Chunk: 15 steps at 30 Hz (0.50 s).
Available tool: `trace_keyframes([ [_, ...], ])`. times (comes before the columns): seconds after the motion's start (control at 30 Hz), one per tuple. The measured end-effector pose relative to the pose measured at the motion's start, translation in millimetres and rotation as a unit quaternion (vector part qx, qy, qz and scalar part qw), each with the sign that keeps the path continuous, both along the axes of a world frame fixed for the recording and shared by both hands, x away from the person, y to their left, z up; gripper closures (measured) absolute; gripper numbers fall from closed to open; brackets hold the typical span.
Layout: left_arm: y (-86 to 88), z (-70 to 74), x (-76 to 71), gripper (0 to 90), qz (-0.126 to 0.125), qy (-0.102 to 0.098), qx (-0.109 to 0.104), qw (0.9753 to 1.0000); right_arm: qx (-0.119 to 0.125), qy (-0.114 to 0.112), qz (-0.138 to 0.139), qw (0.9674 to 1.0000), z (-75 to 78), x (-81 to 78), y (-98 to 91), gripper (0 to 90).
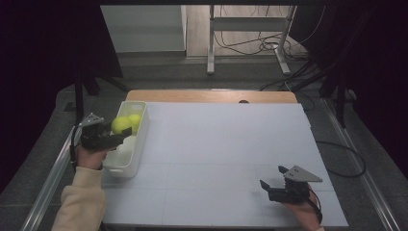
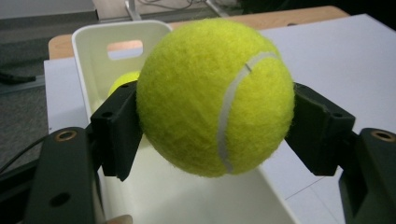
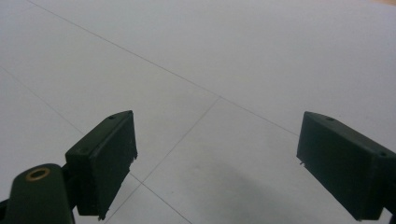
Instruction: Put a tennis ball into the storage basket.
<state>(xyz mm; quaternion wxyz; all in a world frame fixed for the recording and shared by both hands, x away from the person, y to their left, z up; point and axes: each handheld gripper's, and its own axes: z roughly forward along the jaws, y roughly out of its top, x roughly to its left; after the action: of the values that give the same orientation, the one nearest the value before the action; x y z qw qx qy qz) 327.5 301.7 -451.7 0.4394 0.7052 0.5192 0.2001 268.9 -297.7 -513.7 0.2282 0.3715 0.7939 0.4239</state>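
A yellow tennis ball (image 1: 121,125) (image 2: 215,95) hangs over the white bin (image 1: 126,163) (image 2: 88,56) at the table's left edge, with my left gripper (image 1: 122,134) (image 2: 217,121) shut on it, one jaw on each side. Deeper in the bin lies a second tennis ball (image 1: 135,119) (image 2: 122,80), partly hidden behind the held one. My right gripper (image 1: 272,177) (image 3: 215,163) stands open near the front right of the table, with nothing between its jaws and only bare white tabletop (image 3: 210,56) ahead.
The white table surface (image 1: 226,144) stretches between the two grippers. A wooden strip (image 1: 211,96) runs along the far edge. Beyond it stand a metal frame's legs (image 1: 210,43) and loose cables (image 1: 250,45) on the floor.
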Motion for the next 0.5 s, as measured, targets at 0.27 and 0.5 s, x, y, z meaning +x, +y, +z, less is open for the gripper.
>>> trace_keyframes([
  [0.27,-1.9,-5.0,3.8,26.7,-0.004,0.028,0.017,0.9995,0.0,0.0,0.0,1.0,0.0,0.0,0.3,12.4],
  [0.5,-2.5,-6.4,4.8,26.6,-0.006,0.037,0.024,0.999,-0.001,0.0,0.001,1.0,-0.2,0.2,0.1,12.4],
])
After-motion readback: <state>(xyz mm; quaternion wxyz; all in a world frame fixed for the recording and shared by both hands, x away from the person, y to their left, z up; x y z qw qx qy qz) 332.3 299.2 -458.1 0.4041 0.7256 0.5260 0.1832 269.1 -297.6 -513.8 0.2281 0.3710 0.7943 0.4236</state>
